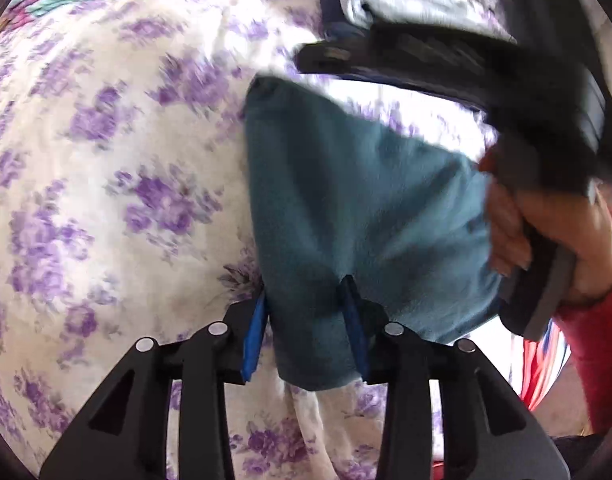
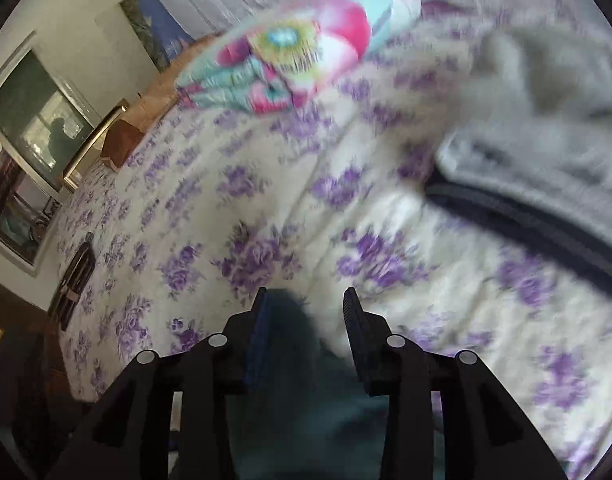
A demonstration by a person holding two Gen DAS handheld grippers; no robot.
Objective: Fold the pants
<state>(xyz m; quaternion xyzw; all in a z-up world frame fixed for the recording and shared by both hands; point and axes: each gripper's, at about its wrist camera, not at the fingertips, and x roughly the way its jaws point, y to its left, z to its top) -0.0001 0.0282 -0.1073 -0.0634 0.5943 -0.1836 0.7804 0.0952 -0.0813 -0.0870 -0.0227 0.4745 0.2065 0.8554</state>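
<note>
The left gripper [image 1: 306, 328] is matte black plastic: two pairs of angular linkage arms fanning back from the claw, each with a triangular cut-out and a round silver pin at its joint. Its fingers [image 1: 253, 334] carry bright blue pads on their inner faces. The right gripper [image 2: 306, 334] has the same black frame and silver pins; its pads look darker blue, one ribbed along its edge. Behind that claw, the hand [image 1: 546, 236] grips a black handle with a grey band, and the person wears a red sleeve [image 1: 598, 344].
</note>
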